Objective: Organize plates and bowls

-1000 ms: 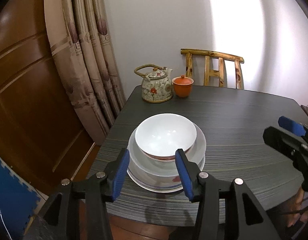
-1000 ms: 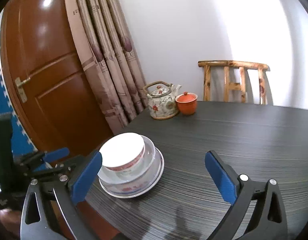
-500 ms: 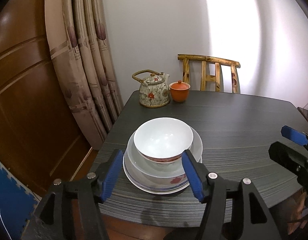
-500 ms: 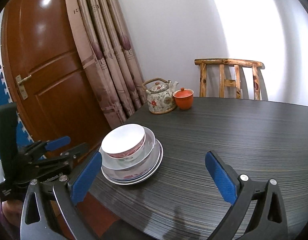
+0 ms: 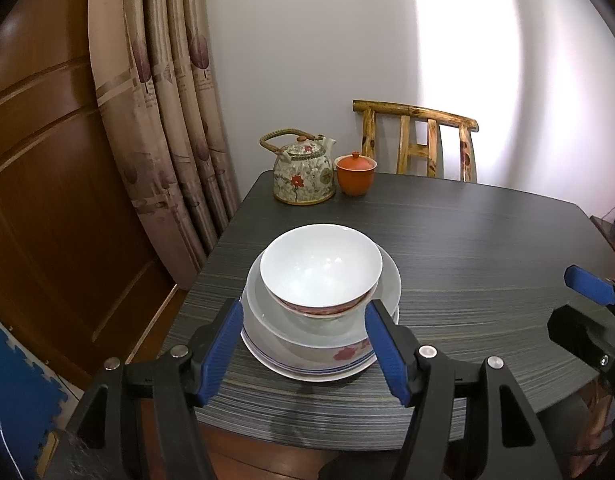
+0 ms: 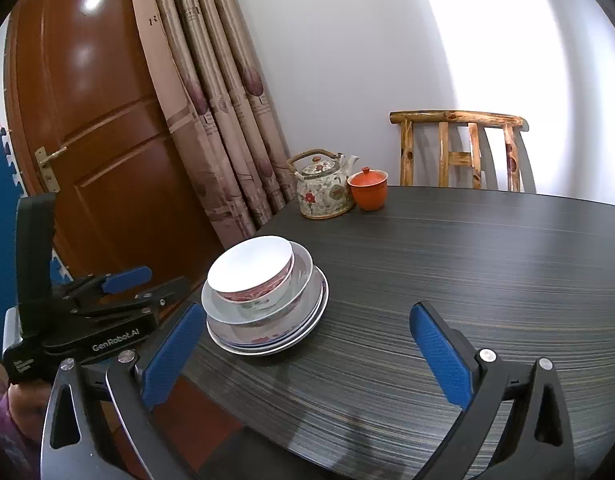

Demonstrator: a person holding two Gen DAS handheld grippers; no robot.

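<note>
Left gripper [image 5: 303,340] opened wider than a second ago, now steady, nothing between the blue pads — pulled back a little from the stack too, fingertips flanking it in view without touching. Means a release, most likely: small white bowl [image 5: 321,268] with its red band sits nested upright in the wider bowl [image 5: 371,300], that one on the blue-rimmed plate [image 5: 307,368], all near the table [image 5: 487,248] corner closest to the door. Right gripper [image 6: 307,356] spread wide as well, empty, hanging over bare tabletop to the right of the stack, well apart from it. Looks like the stacking done or nearly so — no loose dish seen elsewhere on the table. Teapot [image 5: 303,172] and orange lidded cup [image 5: 355,174] untouched at the far edge, just beside each other.
</note>
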